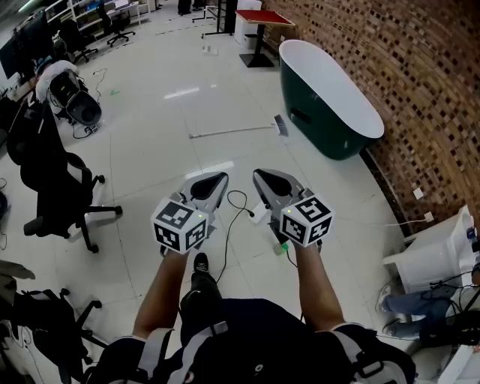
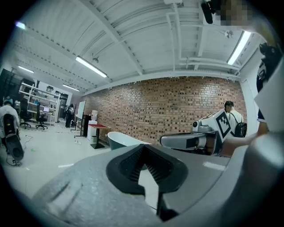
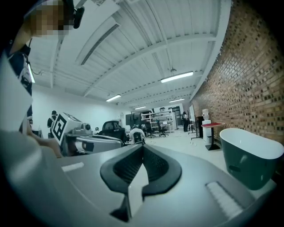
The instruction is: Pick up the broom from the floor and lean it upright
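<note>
The broom (image 1: 232, 131) lies flat on the white floor ahead of me, its thin handle pointing left and its head (image 1: 280, 125) beside the green bathtub (image 1: 330, 105). My left gripper (image 1: 223, 177) and right gripper (image 1: 257, 174) are held side by side at waist height, well short of the broom, both pointing forward. The jaws of each are shut with nothing between them. In the left gripper view the left gripper (image 2: 143, 146) has its tips together, and the right gripper (image 2: 177, 141) shows beside it. The right gripper (image 3: 143, 146) looks the same in its own view.
A brick wall (image 1: 420, 82) runs along the right behind the bathtub. A red-topped table (image 1: 262, 19) stands at the far end. Black office chairs (image 1: 52, 180) are at the left, a white cabinet (image 1: 435, 255) at the right. A black cable (image 1: 238, 206) trails on the floor below the grippers.
</note>
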A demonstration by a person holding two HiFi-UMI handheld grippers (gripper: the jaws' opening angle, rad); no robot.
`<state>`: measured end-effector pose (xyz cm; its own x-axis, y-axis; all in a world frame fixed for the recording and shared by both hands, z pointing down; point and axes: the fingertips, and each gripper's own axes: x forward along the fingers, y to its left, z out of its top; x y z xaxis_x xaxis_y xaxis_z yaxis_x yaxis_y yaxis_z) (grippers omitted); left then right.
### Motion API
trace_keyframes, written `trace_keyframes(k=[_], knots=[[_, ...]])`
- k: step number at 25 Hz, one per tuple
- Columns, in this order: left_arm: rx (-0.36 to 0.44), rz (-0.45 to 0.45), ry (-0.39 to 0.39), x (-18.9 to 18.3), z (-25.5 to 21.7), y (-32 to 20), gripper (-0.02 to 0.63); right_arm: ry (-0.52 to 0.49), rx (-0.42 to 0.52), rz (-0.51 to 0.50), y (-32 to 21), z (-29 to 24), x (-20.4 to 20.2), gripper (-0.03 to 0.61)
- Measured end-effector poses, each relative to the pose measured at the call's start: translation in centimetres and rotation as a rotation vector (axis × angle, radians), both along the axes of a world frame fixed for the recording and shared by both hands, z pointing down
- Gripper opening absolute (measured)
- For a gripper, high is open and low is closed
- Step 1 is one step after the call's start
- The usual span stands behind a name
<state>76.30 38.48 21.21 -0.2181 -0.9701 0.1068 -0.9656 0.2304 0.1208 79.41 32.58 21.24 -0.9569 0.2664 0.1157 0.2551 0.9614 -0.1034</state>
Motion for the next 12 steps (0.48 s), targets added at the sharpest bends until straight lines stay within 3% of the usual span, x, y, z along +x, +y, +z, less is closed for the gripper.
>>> trace_keyframes(k=[12], knots=[[-0.017, 0.036, 0.046, -18.5, 2.2, 0.5, 0.001, 0.081, -0.027, 0.111, -0.4, 1.7, -17.0, 0.006]])
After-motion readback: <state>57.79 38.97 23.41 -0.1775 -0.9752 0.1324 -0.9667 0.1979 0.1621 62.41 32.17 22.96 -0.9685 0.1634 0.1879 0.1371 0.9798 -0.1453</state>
